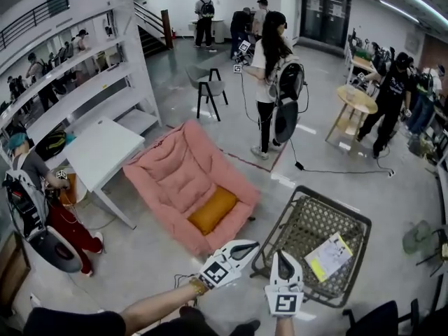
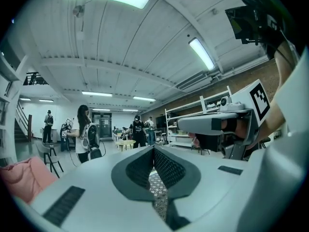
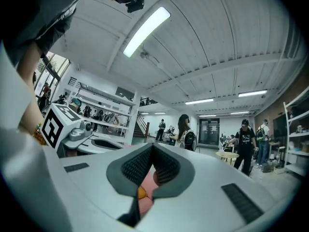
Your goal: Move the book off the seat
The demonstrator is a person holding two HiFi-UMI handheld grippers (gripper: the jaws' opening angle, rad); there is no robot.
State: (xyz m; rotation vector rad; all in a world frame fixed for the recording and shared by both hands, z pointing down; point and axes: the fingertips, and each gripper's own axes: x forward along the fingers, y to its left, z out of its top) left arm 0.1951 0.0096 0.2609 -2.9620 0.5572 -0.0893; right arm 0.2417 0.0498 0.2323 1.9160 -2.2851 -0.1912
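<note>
Jaws on both my grippers were pressed together, tip to tip, with nothing caught in them. My left gripper (image 1: 246,246) hung over the bare strip of grey floor (image 1: 147,257) between the pink lounger (image 1: 175,177) and the woven seat (image 1: 299,228), and my right gripper (image 1: 282,257) hung just beside it, its tip over the seat's left rim. The book (image 1: 329,256), white with a yellow band, lay flat on the right half of the woven seat, close to the near right edge and apart from both grippers. The lounger's near corner, with the orange cushion (image 1: 212,210) on it, came close to the seat's left rim and left only a narrow gap there. Beyond the seat's far rim the floor lay open up to a black cable (image 1: 336,170) trailing across it and a standing person (image 1: 269,75). A white table (image 1: 105,149) stood past the lounger on the left, well apart from the seat, and a round wooden table (image 1: 355,100) stood far off on the right.
</note>
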